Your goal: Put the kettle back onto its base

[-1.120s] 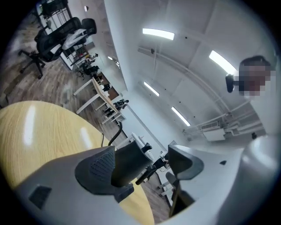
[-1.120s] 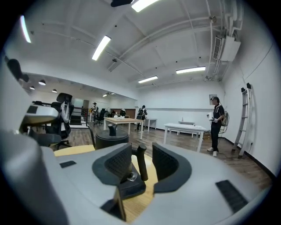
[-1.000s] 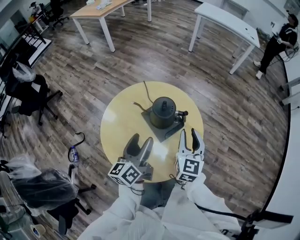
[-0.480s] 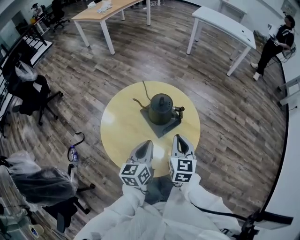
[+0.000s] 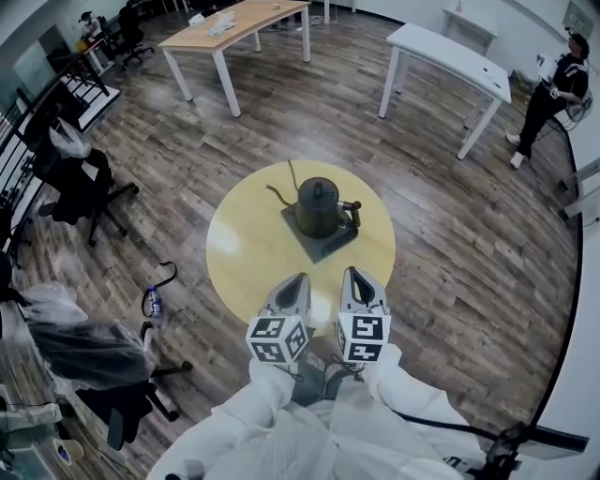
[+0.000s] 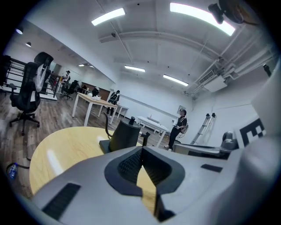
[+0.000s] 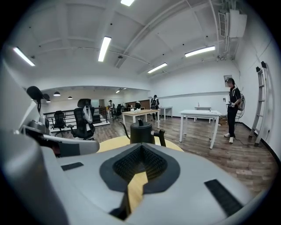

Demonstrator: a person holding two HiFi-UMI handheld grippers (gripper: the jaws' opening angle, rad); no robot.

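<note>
**Status.** The kettle [image 5: 317, 208] stands upright on its base [image 5: 324, 242], on the far half of the round table [image 5: 239, 267]. The spout is turned to the left of the head view and the handle [image 5: 355, 210] to the right. The task is judged to be as good as done.

**Grippers.** The left gripper [image 5: 298, 281] and the right gripper [image 5: 353, 277] are held side by side over the near edge of the table, well apart from the kettle. In each gripper view the ribbed pads are seen pressed together with nothing between them. Both claws are fully closed and empty.

**Procedure.** Seating should be confirmed by sight only: the kettle body is to be centred on the base plate, with no tilt. If correction is judged necessary, the jaws must be opened first. The handle is then to be taken from the right side, and the kettle lifted straight up and lowered again. Pushing with closed jaws is not advised, since the base could be slid across the smooth top.

**Surroundings.** A cord [image 5: 292, 176] runs from the base toward the far edge of the table and should not be snagged. The path between grippers and kettle is unobstructed. On the floor to the left lie a bottle [image 5: 150, 305] and a plastic-covered chair [image 5: 89, 354]. A wooden table [image 5: 234, 21], a white table [image 5: 450, 52] and a person [image 5: 551, 89] are far from the work area.
</note>
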